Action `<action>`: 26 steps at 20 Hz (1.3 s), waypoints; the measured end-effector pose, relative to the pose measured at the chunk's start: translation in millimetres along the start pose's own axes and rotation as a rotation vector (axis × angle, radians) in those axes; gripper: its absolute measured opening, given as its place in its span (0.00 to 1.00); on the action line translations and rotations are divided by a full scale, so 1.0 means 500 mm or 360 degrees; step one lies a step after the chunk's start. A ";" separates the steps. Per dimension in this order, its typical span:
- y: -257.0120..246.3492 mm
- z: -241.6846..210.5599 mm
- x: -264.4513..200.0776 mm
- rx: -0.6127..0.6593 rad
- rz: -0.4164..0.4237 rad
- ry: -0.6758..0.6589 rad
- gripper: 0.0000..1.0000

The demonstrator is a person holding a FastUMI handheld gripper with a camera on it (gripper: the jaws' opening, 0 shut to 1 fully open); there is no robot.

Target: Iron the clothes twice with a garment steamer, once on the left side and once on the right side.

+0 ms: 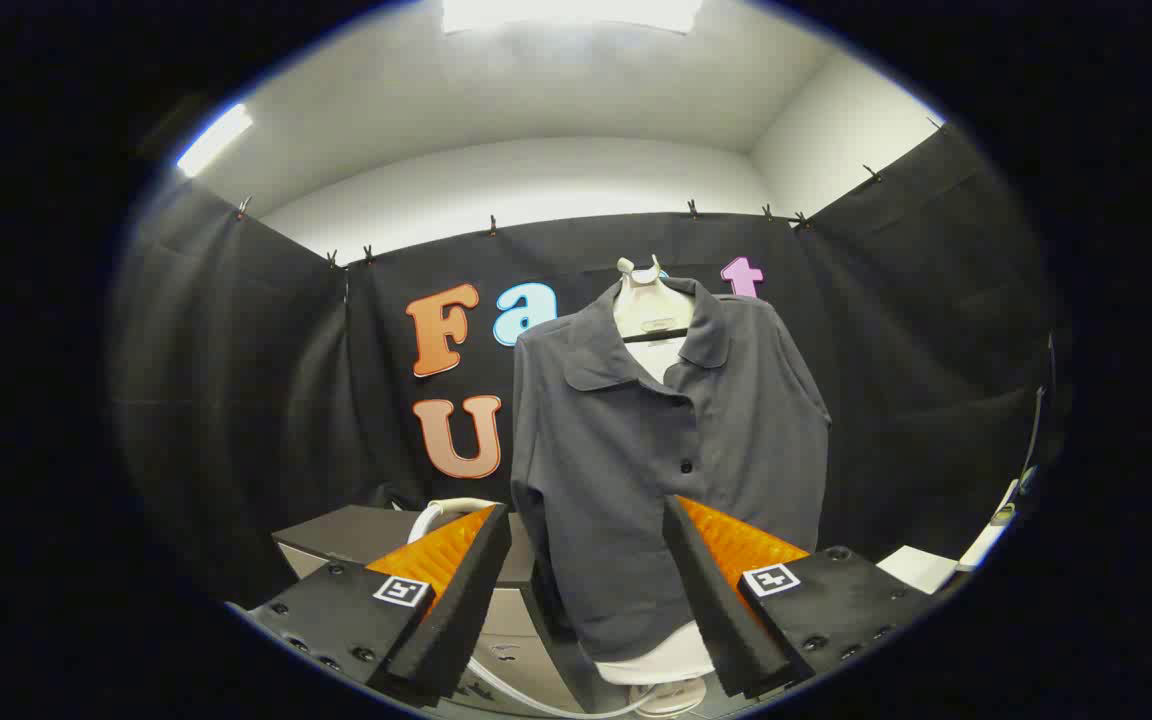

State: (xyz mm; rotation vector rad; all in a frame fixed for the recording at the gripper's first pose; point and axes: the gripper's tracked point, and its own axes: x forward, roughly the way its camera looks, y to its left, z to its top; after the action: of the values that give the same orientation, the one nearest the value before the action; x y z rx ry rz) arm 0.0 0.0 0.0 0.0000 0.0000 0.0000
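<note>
Hanging grey shirt (656, 450), tongs (586, 600) apart

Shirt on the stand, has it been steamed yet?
Nothing looks done yet. The grey shirt hangs on its mannequin, beyond the gripper, whose jaws are open and empty. A white hose shows behind the left finger. Picking up the steamer and both passes remain.

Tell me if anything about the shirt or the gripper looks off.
Nothing stands out. The dark grey collared shirt hangs squarely on its white mannequin form, and the gripper is open with its fingers either side of the shirt's hem.
</note>
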 end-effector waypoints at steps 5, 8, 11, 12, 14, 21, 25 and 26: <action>0.011 0.016 -0.008 0.0016 0.0003 -0.0041 0.98; 0.015 0.011 -0.004 0.0018 0.0018 -0.0034 0.98; 0.008 0.011 -0.003 0.0018 0.0006 -0.0034 0.98; 0.005 0.008 0.000 0.0027 0.0002 -0.0029 0.98; 0.001 0.005 0.000 0.0043 -0.0001 -0.0023 0.98; 0.001 -0.002 0.009 0.0032 -0.0001 -0.0003 0.98; 0.019 -0.003 0.005 0.0012 0.0028 0.0004 0.98; 0.019 -0.001 0.006 0.0004 0.0028 0.0005 0.98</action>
State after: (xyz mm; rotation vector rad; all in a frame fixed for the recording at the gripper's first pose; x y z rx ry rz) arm 3.1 9.7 -0.7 0.0027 0.0029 0.0176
